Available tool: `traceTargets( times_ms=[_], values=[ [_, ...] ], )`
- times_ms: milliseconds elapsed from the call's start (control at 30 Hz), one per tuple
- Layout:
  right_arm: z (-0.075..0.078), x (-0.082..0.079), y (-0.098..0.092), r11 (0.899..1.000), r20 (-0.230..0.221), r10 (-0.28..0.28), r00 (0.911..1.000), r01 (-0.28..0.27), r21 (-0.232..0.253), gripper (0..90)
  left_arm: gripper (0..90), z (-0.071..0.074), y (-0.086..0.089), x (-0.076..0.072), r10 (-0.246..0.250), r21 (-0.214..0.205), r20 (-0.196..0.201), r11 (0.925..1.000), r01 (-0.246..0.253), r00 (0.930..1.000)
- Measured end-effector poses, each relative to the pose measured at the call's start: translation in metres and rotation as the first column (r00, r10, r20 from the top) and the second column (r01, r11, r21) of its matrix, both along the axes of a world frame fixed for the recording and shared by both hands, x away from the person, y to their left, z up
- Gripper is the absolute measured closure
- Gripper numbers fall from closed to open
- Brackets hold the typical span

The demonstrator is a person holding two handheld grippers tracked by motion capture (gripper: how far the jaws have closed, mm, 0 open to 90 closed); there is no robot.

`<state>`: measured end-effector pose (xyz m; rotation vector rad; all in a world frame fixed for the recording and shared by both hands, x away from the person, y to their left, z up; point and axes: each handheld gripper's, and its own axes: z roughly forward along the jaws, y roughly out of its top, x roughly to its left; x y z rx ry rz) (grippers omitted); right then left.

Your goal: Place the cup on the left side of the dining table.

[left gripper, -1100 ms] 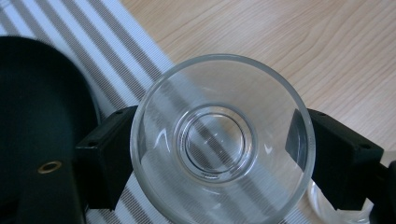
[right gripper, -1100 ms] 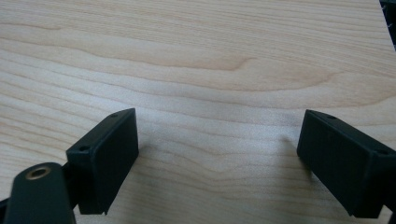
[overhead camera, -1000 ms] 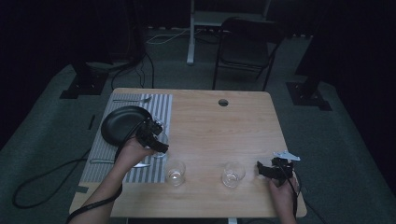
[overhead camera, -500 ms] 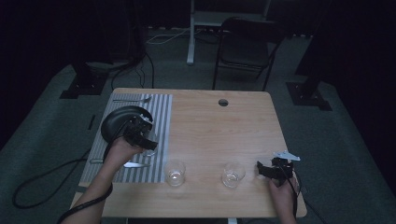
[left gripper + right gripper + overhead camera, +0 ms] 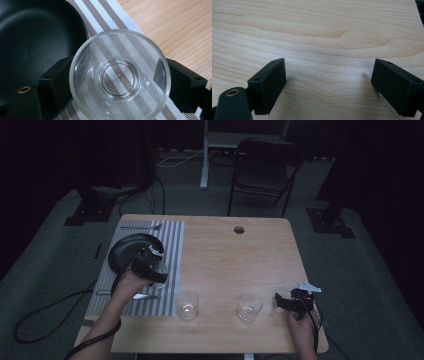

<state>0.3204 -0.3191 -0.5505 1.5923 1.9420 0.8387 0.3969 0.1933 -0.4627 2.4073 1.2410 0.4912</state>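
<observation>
You are holding a clear glass (image 5: 120, 76) clamped between the jaws of your left hand-held gripper (image 5: 117, 85), one jaw touching each side of its wall. In the left gripper view you are looking down into its open mouth, with the striped mat (image 5: 110, 17) showing through its base. The glass is sitting over the mat, just beside the black plate (image 5: 32, 37), whose rim is passing behind the left jaw. In the high view your left hand-held gripper (image 5: 150, 266) is hanging over the mat (image 5: 172, 245) at the plate's (image 5: 125, 251) right edge; the glass itself is too small to tell there. A utensil (image 5: 142, 226) is lying at the mat's far end and another (image 5: 145, 296) near your left hand (image 5: 131, 284).

Two more glasses are standing on the bare bench (image 5: 235, 255) near its front: one (image 5: 187, 304) just off the mat's right edge, the other (image 5: 249, 306) to its right. Your right hand-held gripper (image 5: 287, 301) is resting near that second glass, apart from it. In the right gripper view its jaws are standing wide apart over bare wood (image 5: 317, 32).
</observation>
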Motion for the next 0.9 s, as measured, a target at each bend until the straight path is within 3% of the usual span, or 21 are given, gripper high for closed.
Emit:
traceTargets(
  times_ms=[333, 567, 900],
  values=[
    [0.0, 0.0, 0.0, 1.0, 0.0, 0.0, 1.0, 0.0, 0.0, 12.2, 16.6, -0.003, 0.003, -0.008, 0.029, -0.027, 0.043, 0.9993, -0.028, 0.9987],
    [0.0, 0.0, 0.0, 1.0, 0.0, 0.0, 1.0, 0.0, 0.0, 12.2, 16.6, -0.004, 0.007, -0.013, 0.034, -0.043, 0.044, 0.9986, -0.032, 0.9984],
    [0.0, 0.0, 0.0, 1.0, 0.0, 0.0, 1.0, 0.0, 0.0, 12.2, 16.6, -0.008, 0.02, -0.031, 0.054, -0.079, 0.072, 0.9957, -0.048, 0.996]
  ],
)
